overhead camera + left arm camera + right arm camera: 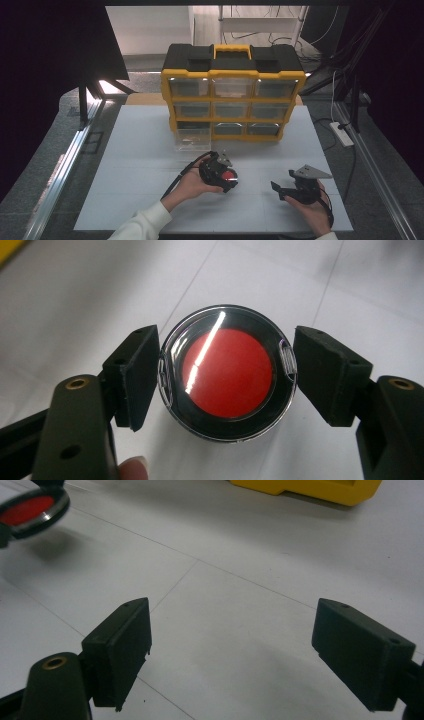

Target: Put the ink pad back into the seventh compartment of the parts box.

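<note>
The person's left hand [192, 184] reaches in from the lower edge in a white sleeve [145, 222], gripping the left tongs [227, 177] from behind, wrist turned slightly inward. In the left gripper view both pads [137, 375] press on the sides of a round red-faced case [227, 372], jaws clamped on it. The right hand [312, 207] holds the right tongs [280, 189] low over the worktop [140, 165], well apart from the left; their jaws stand wide with bare surface between them

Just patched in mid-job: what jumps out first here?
The round red-centred case clamped between the left gripper's jaws, above the white table. Behind it stands the yellow-and-black drawer organizer, one clear drawer pulled out in front. The right gripper is open.
</note>
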A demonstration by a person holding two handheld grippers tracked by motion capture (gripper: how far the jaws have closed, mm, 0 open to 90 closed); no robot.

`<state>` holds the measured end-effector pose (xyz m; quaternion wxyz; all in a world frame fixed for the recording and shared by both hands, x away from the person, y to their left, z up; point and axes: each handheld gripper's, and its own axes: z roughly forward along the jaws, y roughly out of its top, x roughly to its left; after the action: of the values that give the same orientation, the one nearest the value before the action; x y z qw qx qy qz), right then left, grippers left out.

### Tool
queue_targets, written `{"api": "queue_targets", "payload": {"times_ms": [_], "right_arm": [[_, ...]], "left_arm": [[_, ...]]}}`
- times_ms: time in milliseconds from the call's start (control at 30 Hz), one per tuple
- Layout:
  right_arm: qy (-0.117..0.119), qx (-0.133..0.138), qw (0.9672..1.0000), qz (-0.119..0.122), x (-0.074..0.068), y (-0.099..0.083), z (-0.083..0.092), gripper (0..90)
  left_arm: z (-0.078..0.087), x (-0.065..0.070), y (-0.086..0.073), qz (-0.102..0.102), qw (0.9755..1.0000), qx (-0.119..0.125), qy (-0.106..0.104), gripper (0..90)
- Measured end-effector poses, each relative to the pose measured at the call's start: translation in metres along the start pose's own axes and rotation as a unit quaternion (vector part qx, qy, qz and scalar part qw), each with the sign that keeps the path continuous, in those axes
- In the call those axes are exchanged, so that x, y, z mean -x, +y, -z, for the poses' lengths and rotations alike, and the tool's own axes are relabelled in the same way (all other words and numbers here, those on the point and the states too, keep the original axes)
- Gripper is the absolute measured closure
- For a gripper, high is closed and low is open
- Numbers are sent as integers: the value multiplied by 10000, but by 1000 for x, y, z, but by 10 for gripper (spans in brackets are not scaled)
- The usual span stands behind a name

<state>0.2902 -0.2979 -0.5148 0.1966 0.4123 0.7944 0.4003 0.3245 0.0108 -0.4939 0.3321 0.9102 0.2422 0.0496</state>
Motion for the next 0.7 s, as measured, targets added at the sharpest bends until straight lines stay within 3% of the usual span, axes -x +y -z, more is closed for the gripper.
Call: {"api": "queue_targets", "payload": {"times_ms": [400,700], "right_arm": [[-12,-6,10000,9,0,0,0,166],[-24,-12,10000,25,0,0,0,167]], "left_arm": [[27,-1,5,-10,9991,404,107,296],[51,-3,9,-16,9971,746,178,296]]}}
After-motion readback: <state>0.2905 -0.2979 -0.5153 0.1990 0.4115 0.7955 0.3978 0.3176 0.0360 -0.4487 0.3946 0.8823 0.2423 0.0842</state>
